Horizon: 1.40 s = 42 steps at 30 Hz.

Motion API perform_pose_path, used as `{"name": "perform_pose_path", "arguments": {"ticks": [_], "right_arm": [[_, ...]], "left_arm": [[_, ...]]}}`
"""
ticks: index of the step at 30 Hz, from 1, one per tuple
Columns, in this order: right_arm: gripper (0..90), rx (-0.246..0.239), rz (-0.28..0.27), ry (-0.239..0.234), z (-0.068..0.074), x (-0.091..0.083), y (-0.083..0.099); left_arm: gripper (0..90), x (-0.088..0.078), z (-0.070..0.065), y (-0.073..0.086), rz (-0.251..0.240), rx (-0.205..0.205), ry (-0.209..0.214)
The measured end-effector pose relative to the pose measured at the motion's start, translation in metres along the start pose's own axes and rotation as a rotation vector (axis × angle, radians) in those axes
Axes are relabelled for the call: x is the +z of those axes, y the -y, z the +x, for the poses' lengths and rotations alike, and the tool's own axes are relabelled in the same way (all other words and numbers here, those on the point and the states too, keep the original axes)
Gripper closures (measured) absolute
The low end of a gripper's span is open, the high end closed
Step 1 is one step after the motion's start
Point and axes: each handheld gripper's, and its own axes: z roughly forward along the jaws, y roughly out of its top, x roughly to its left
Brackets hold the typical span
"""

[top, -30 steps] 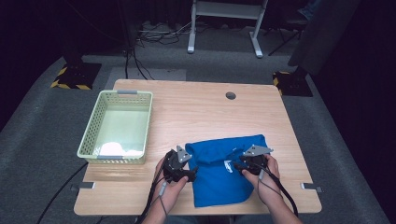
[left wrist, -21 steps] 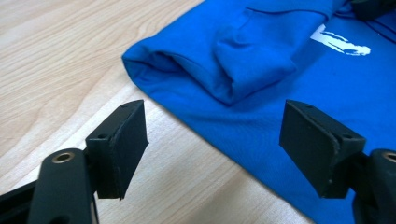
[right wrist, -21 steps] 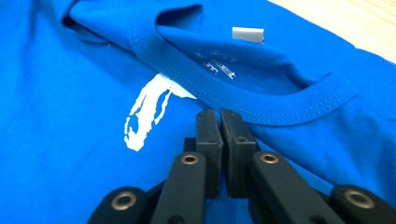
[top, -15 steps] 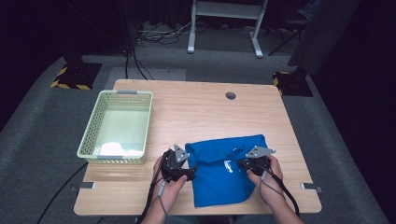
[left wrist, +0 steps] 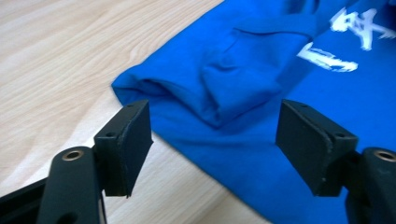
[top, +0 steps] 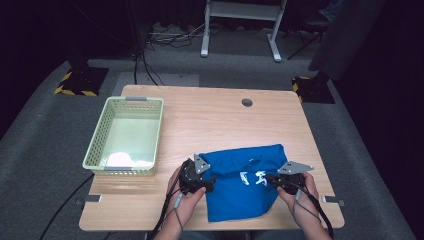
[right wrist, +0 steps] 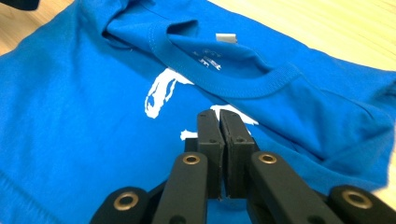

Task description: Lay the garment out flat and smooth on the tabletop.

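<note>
— Both grippers are working at the near edge of the light wooden table [top: 210, 120], one at each side of the folded blue cotton T-shirt with white print [top: 245, 187].

— How is the left gripper [top: 209, 186] standing?

— Its jaws are standing apart, and they have just been closing a little. In the left gripper view its black pads [left wrist: 128, 144] are straddling the shirt's folded sleeve corner — the cloth is lying between them, but neither pad is pressing on it.

— And the right gripper [top: 270, 178]?

— Its jaws are pressed together. In the right gripper view the two pads [right wrist: 219, 140] are meeting flat, just above the shirt's front near the white print and below the ribbed collar. Whether a pinch of cloth is caught between them, I cannot tell — no fold is showing between the pads.

— Where is the shirt lying?

— It is lying flat on the table's near right part, between the two hands (collar turned toward the far side, a small white label showing inside it).

— Anything else on the table?

— A pale green perforated plastic basket [top: 102, 137] is sitting at the left, well apart from the shirt, with something white [top: 120, 160] resting in its near end.
</note>
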Motion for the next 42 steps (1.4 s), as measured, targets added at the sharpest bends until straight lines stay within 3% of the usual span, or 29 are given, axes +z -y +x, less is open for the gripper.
{"name": "perform_pose_path", "arguments": {"ticks": [7, 13, 20, 29, 34, 38, 42], "right_arm": [[88.3, 0.026, -0.026, 0.012, 0.0, -0.021, 0.012], [88.3, -0.005, -0.031, 0.052, 0.004, -0.036, 0.017], [88.3, 0.004, -0.027, 0.066, 0.003, -0.045, 0.028], [87.2, 0.053, -0.022, 0.079, -0.004, -0.052, 0.05], [63.5, 0.115, -0.019, 0.117, -0.011, -0.059, 0.066], [55.9, 0.153, -0.041, 0.138, -0.02, -0.063, 0.069], [53.0, 0.146, -0.051, 0.134, -0.026, -0.058, 0.059]], "left_arm": [[27.6, 0.004, -0.004, -0.003, 0.005, 0.004, 0.008], [27.3, 0.004, -0.004, -0.003, 0.008, 0.0, 0.008], [27.5, 0.005, -0.005, -0.003, 0.02, 0.005, 0.013], [27.6, 0.006, -0.007, -0.003, 0.032, 0.012, 0.016], [28.5, 0.005, -0.008, -0.002, 0.037, 0.02, 0.018], [28.9, 0.006, -0.009, -0.003, 0.039, 0.023, 0.017], [29.1, 0.006, -0.01, -0.007, 0.03, 0.027, 0.025]]}}
